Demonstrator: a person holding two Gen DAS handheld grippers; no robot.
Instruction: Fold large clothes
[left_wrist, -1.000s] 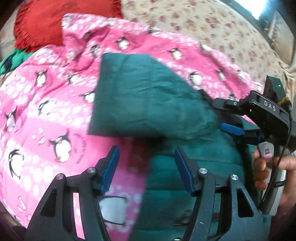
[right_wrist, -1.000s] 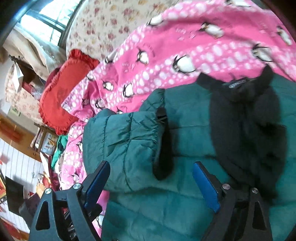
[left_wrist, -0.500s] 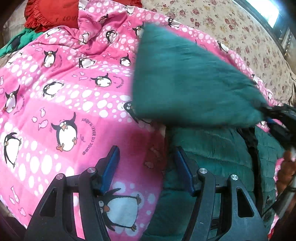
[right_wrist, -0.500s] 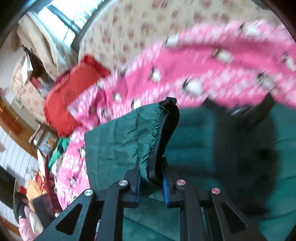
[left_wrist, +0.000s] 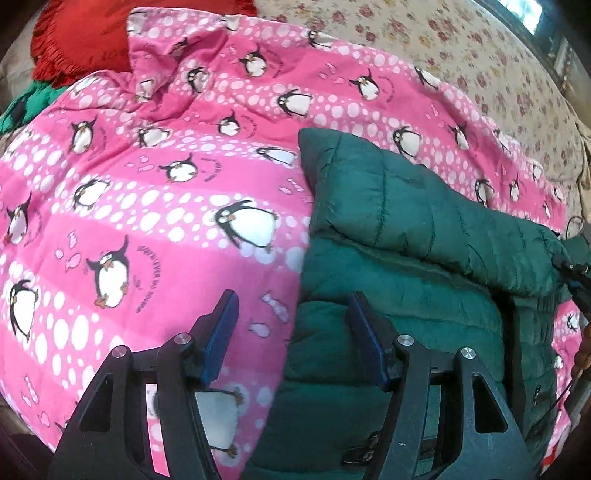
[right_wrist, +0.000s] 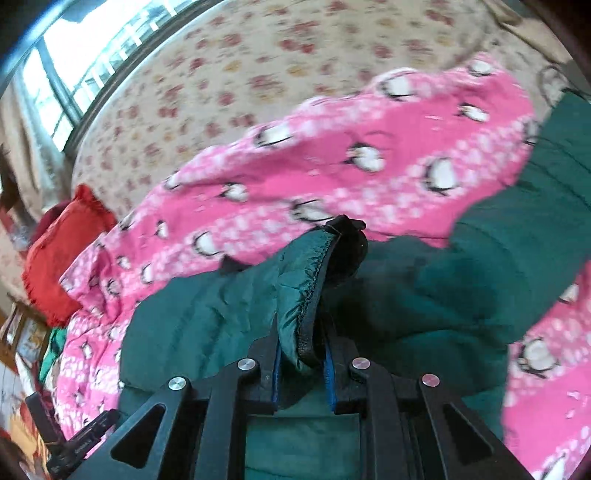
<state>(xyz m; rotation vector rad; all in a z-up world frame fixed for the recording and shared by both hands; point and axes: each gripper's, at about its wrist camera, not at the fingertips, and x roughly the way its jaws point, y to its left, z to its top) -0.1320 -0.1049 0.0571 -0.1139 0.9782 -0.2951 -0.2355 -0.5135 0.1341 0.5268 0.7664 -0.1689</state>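
Observation:
A dark green puffer jacket (left_wrist: 399, 295) lies on a pink penguin blanket (left_wrist: 147, 184). Its sleeve (left_wrist: 424, 206) lies stretched across the body toward the right. My left gripper (left_wrist: 291, 332) is open and empty, hovering over the jacket's left edge where it meets the blanket. My right gripper (right_wrist: 301, 354) is shut on the sleeve cuff (right_wrist: 314, 280), which has a black elastic trim, and holds it above the jacket body (right_wrist: 443, 295). The right gripper's tip shows at the right edge of the left wrist view (left_wrist: 576, 277).
A red frilled cushion (left_wrist: 92, 33) lies at the blanket's far left corner, with a green cloth (left_wrist: 22, 107) beside it. A floral bedsheet (left_wrist: 461, 55) covers the bed beyond the blanket. A window (right_wrist: 92, 66) is behind the bed.
My right gripper closed on the sleeve cuff and carried the sleeve to the right across the jacket, stretching it out and lowering it. My left gripper stayed open over the jacket's left edge.

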